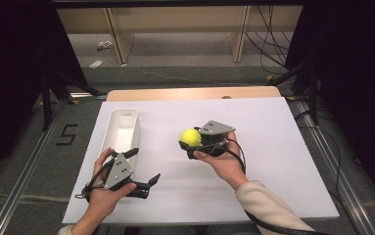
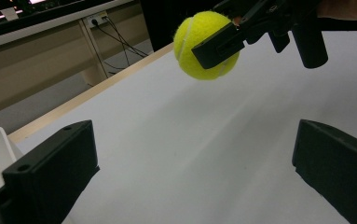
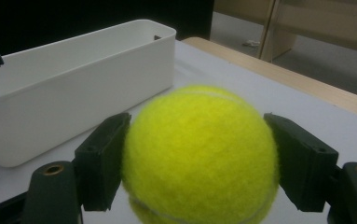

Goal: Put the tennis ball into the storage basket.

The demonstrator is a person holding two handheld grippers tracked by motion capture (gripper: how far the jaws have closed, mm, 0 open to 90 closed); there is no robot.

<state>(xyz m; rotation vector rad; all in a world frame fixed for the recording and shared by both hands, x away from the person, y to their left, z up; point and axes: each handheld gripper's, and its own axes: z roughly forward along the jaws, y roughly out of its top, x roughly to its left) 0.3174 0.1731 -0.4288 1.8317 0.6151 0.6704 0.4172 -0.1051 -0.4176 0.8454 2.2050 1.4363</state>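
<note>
From the high view, the right gripper point(image 1: 191, 142) clamps a yellow tennis ball point(image 1: 191, 136) above the white table point(image 1: 273, 161), with the white bin point(image 1: 122, 128) off to its left. The left gripper point(image 2: 195, 172), in its own view, stands wide and empty, the ball up ahead of it. In the right gripper view, both jaws press the ball's sides, and the bin lies just beyond.

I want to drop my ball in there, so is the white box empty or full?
Empty, as far as shows: the high view shows bare white floor inside the white box. The tennis ball is outside it, clamped in the right gripper.
</note>
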